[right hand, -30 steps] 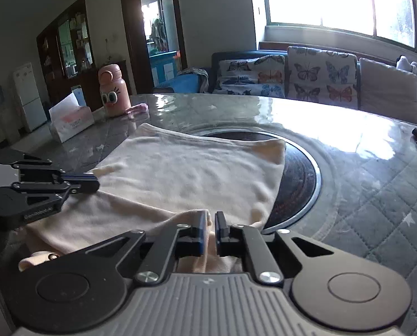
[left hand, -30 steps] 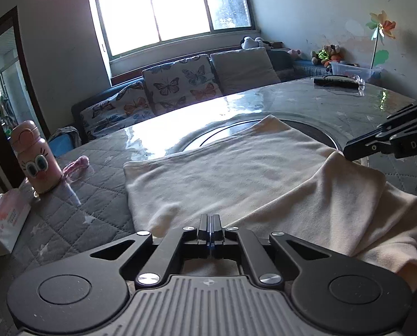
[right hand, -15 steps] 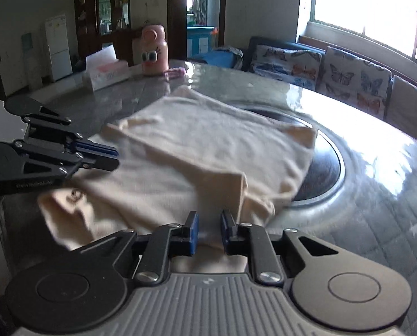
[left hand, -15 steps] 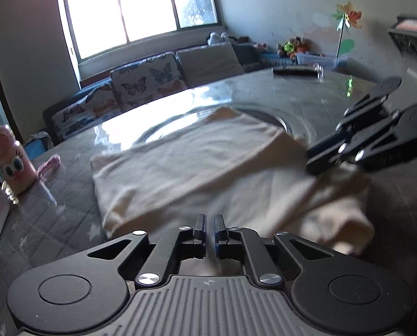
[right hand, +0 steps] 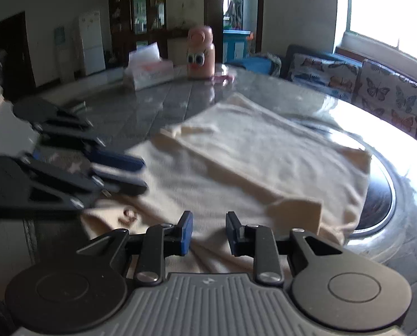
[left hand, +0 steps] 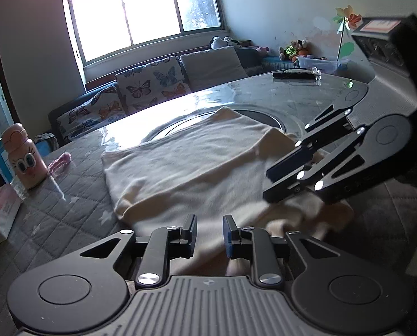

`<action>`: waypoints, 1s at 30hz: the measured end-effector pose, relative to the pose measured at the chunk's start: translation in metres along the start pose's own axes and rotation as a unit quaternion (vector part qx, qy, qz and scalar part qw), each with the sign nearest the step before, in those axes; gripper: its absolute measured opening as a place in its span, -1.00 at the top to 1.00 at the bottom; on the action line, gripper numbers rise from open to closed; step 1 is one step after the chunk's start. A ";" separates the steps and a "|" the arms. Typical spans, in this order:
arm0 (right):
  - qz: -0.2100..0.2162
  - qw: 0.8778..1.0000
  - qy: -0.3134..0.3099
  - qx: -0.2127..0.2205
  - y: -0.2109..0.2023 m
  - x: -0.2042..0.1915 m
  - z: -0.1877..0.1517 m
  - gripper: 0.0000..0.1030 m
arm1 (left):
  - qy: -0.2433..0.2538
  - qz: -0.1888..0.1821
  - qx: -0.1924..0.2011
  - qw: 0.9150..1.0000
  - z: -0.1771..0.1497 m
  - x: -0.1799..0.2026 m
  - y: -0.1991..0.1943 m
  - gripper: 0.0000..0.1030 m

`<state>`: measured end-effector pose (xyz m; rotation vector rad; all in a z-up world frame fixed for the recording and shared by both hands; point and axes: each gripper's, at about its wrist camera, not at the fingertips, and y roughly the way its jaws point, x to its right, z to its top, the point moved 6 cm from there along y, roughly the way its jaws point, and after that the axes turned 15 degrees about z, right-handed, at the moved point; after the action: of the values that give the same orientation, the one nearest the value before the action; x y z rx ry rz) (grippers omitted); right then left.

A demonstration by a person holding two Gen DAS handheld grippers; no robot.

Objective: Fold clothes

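A cream garment (left hand: 197,162) lies partly folded on the round table, one layer laid over another with a folded corner (right hand: 295,210) near the front. My left gripper (left hand: 209,228) hovers over its near edge. Its jaws are opening, with a clear gap and cloth lying loose below them. My right gripper (right hand: 209,228) is likewise over the near edge, its jaws opening and pressing on nothing. Each gripper shows in the other's view: the right gripper (left hand: 266,184) over the bunched end, the blurred left gripper (right hand: 144,177) at the garment's left side.
A pink cartoon bottle (left hand: 23,156) and a tissue box (right hand: 149,70) stand at the table's far side. The grey quilted table cover (left hand: 68,204) surrounds a dark round inset (right hand: 376,196). A black object (left hand: 292,75) lies far off; a butterfly-cushioned sofa (left hand: 149,86) runs behind.
Both grippers were shut on the garment's edge and now stand apart from it, jaws spread. Both have swept sideways across the table, and the carried layer now lies on the cloth.
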<state>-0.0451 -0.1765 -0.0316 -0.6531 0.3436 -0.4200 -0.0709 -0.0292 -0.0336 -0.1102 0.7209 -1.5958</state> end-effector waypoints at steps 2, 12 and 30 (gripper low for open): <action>-0.005 1.000 -0.001 0.000 -0.006 0.001 -0.003 0.48 | 0.004 0.000 0.000 1.000 -0.006 -0.003 -0.009 0.45; -0.034 0.999 0.042 0.003 -0.033 0.026 -0.018 0.45 | 0.061 -0.007 0.018 0.998 -0.028 0.007 -0.044 0.19; -0.011 1.000 -0.022 -0.004 -0.066 -0.004 -0.021 -0.16 | 0.034 -0.011 0.054 0.998 0.008 0.016 -0.020 0.81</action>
<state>-0.0748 -0.2325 -0.0042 -0.6740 0.2972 -0.4255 -0.0871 -0.0475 -0.0231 0.0144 0.6862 -1.6625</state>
